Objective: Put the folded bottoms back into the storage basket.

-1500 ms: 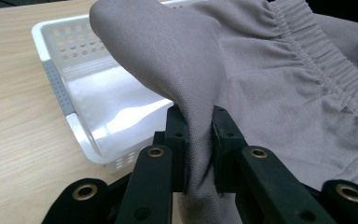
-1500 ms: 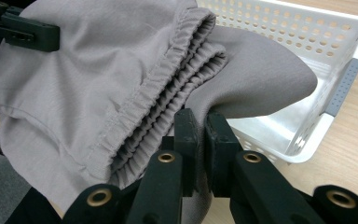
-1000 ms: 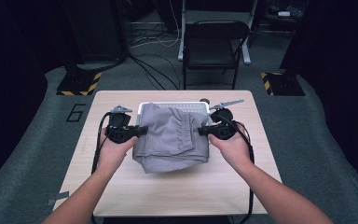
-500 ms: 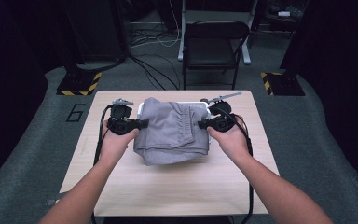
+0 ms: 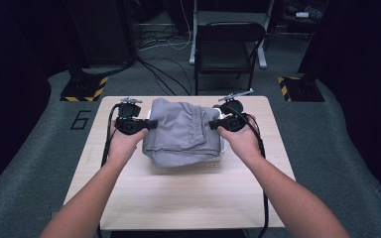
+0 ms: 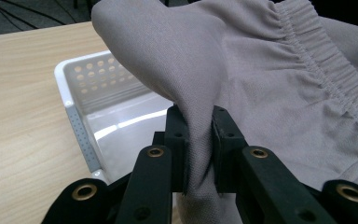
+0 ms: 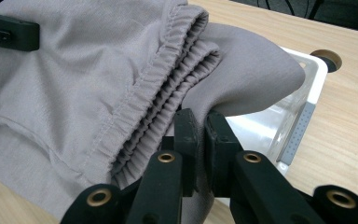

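Left gripper (image 5: pixel 151 124) and right gripper (image 5: pixel 213 124) are each pinching the folded grey fabric garment (image 5: pixel 181 131) above the white perforated plastic basket (image 5: pixel 222 145); thin folds risk slipping, letting it unfold outside onto the counter (image 5: pixel 188 198).

The shorts (image 6: pixel 279 93) were matt grey woven cloth with a gathered elastic waistband. The basket (image 6: pixel 77 126) was glossy white plastic, perforated, with a grey strip at its corner. The table (image 5: pixel 188 198) showed pale, smooth wood grain. Both sets of jaws were matt black plastic with brass-coloured rivets.

I see taupe-grey shorts (image 5: pixel 181 131), a white perforated basket (image 6: pixel 81 100) with grey corner strips, and a pale woodgrain table (image 5: pixel 178 198).
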Motion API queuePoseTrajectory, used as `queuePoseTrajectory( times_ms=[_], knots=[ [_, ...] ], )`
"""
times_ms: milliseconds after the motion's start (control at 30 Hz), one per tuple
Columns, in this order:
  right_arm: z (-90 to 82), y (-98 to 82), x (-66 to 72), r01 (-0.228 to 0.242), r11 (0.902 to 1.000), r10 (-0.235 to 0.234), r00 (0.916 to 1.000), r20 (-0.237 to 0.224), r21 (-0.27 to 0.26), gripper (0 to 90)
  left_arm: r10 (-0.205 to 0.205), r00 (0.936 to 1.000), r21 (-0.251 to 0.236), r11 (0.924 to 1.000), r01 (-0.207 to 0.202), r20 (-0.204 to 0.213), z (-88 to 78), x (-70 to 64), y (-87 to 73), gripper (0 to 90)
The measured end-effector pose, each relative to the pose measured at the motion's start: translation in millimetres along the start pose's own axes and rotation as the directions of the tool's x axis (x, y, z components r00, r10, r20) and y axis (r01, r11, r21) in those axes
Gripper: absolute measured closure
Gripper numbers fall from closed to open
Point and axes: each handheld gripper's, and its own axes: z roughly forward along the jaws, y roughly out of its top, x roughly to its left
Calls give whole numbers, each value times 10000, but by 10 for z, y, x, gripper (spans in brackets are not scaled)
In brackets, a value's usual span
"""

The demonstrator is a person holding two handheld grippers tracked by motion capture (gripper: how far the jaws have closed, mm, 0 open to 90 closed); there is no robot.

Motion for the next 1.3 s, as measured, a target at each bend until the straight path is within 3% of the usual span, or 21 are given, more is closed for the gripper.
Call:
queuePoseTrajectory(
  times_ms=[367,500,833,1133,1300],
  knots=[
    [71,158,-54,-161,9999,162,9998,76,-37,847,-308,9995,-98,9995,308,-3,115,99,93,794],
    [116,198,-87,36,10000,-36,9999,164,30,847,-230,9997,-114,9997,229,-83,186,135,121,794],
    [278,249,-188,-307,9994,302,9988,376,129,847,-202,9996,88,9998,204,-179,351,197,152,794],
    [383,277,-241,-345,9991,329,9976,617,241,847,87,9998,126,9999,-85,-157,440,243,177,794],
    [435,280,-263,-388,9988,367,9970,684,286,847,-16,9999,228,9997,19,-131,498,265,176,794]
  ],
)
